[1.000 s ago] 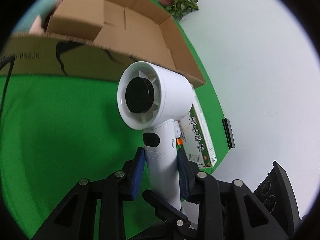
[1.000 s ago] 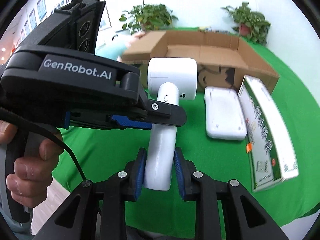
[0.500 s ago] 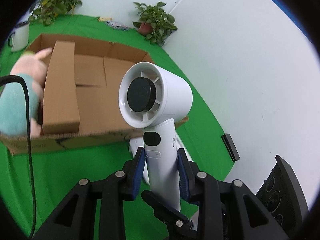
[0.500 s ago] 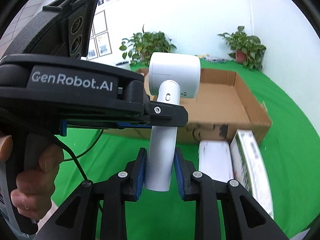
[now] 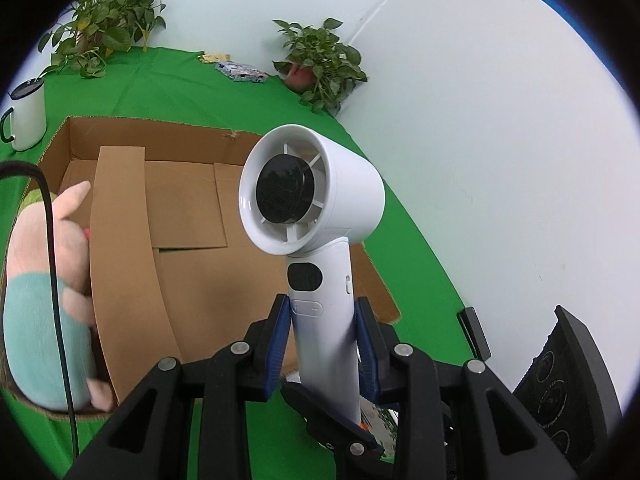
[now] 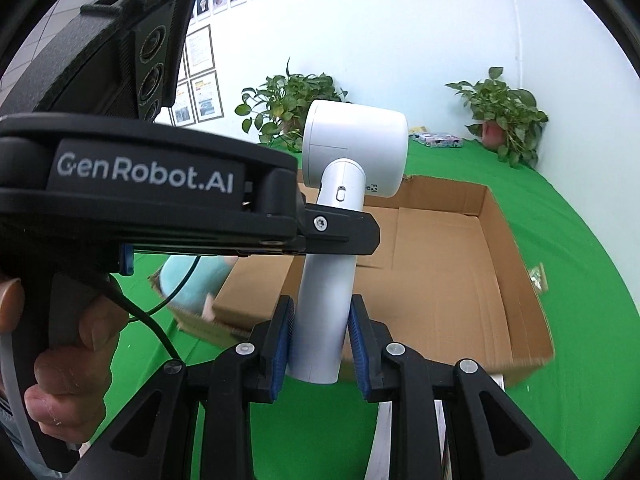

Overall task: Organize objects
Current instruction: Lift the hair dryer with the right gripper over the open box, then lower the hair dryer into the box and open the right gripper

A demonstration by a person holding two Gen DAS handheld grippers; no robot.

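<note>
Both tongs, left [image 5: 322,340] and right [image 6: 320,342], clench one white hair dryer's [image 5: 316,208] handle (two grips likely steady its heavy head), holding it above the near edge of the cardboard box [image 6: 448,248], beside the plush toy [image 5: 36,308].

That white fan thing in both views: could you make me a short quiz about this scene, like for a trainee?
1. True or false: both hand-held grippers clamp the fan by its handle.
2. Which lies inside the box? A) a plush toy B) a mug C) a plant
3. What colour is the cloth under the box?

Key: 1 true: the left gripper and the right gripper both hold the handle. 2 A. 3 green.
</note>
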